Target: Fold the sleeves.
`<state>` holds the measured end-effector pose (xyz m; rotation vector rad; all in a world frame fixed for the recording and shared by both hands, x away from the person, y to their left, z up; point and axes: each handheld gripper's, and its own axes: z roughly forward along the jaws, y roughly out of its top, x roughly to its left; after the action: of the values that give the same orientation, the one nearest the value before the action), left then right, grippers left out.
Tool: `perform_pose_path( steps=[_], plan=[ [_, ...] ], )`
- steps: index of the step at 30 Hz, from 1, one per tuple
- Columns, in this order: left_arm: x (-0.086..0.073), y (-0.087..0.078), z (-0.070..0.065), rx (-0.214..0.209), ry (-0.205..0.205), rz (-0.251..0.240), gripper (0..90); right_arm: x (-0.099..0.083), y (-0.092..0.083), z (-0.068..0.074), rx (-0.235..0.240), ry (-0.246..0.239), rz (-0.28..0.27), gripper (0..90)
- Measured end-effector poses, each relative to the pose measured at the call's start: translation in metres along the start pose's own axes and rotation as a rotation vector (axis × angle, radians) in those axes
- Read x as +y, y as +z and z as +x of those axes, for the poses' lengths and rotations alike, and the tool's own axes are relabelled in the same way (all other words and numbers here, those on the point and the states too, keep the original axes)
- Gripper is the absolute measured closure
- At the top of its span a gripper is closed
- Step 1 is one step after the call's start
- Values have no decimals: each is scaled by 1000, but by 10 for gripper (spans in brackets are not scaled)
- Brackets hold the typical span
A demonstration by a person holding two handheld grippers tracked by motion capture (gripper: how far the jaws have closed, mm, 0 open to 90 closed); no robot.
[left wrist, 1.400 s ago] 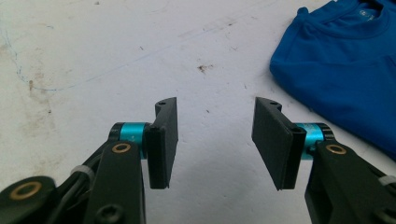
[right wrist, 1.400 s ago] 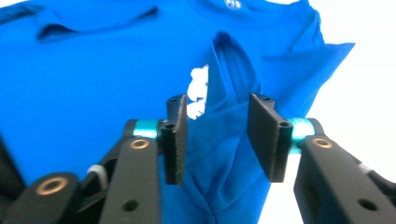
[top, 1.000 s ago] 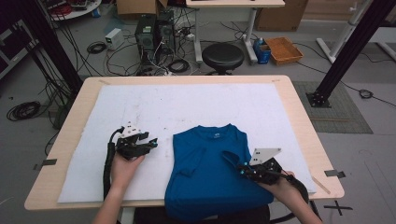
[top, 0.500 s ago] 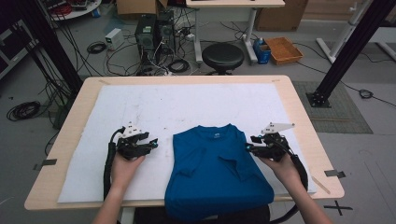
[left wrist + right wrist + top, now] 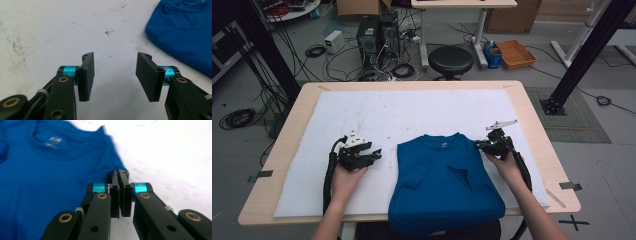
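A blue T-shirt (image 5: pixel 442 185) lies on the white mat, collar away from me, both sleeves folded in over its front. Its hem hangs over the table's near edge. My right gripper (image 5: pixel 479 145) sits at the shirt's right shoulder edge. In the right gripper view it (image 5: pixel 120 173) has its jaws pressed together at the edge of the blue fabric (image 5: pixel 50 170). My left gripper (image 5: pixel 376 156) rests on the mat a little left of the shirt. It (image 5: pixel 113 72) is open over bare mat, with the shirt (image 5: pixel 185 32) off to its upper right.
The white mat (image 5: pixel 412 115) covers most of the wooden table (image 5: pixel 532 115), with bare mat behind and to the left of the shirt. Beyond the table's far edge stand a black stool (image 5: pixel 450 60), computer towers and cables on the floor.
My right gripper has moved from the shirt's lower right part up and out to its right shoulder edge. The right sleeve now lies folded inward. The left gripper has stayed put.
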<state>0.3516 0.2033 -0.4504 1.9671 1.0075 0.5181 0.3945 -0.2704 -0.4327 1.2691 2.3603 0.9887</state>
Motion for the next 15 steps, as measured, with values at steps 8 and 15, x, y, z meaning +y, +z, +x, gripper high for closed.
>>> perform_pose_path(
  steps=[8, 15],
  plan=[
    [1, 1, -1, 12, 10, 20, 491, -2, -9, -6, -53, 37, -61, 669],
    [26, -6, 1, -55, -65, -3, 454, 8, -32, -11, -11, -10, -211, 490]
  ],
)
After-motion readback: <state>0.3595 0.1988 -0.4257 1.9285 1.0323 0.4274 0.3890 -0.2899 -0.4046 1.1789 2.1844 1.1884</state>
